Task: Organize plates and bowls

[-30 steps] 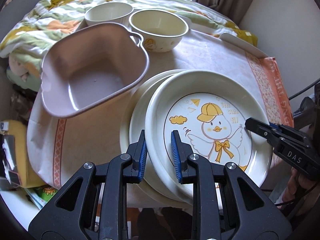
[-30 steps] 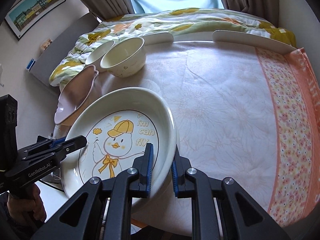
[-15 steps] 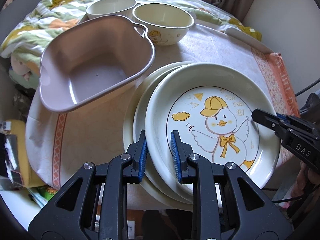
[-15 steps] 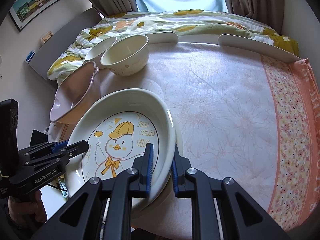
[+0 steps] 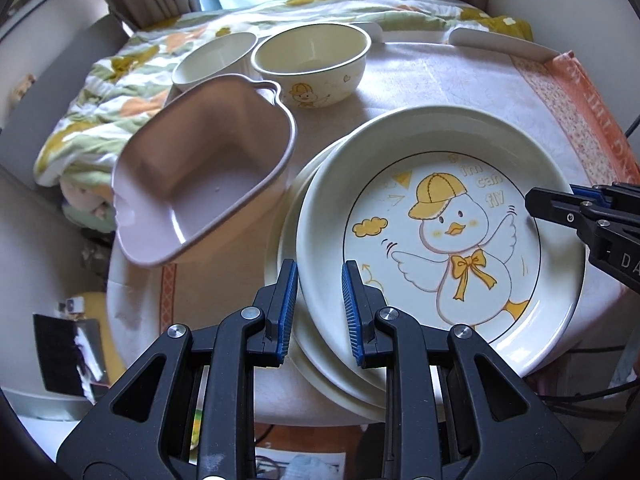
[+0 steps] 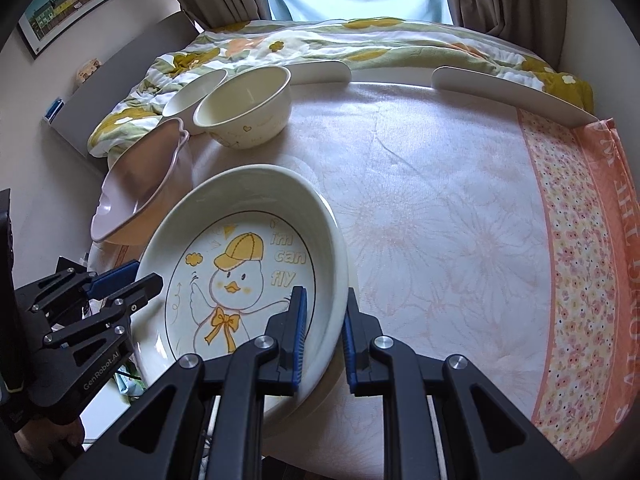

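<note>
Left wrist view: the left gripper (image 5: 320, 312) is clamped on the near-left rim of the duck plate (image 5: 440, 240), and the right gripper (image 6: 323, 336) pinches the opposite rim. The plate sits atop other plates (image 5: 288, 240) at the table's (image 6: 440, 200) near-left corner. It looks rigid, glazed and likely slippery and breakable, so the raised rim is the sound hold. It is cream, with a yellow-capped duck. Beyond lie a pink dish (image 5: 200, 184), then two cream bowls (image 5: 312, 60) at the far-left edge.
</note>
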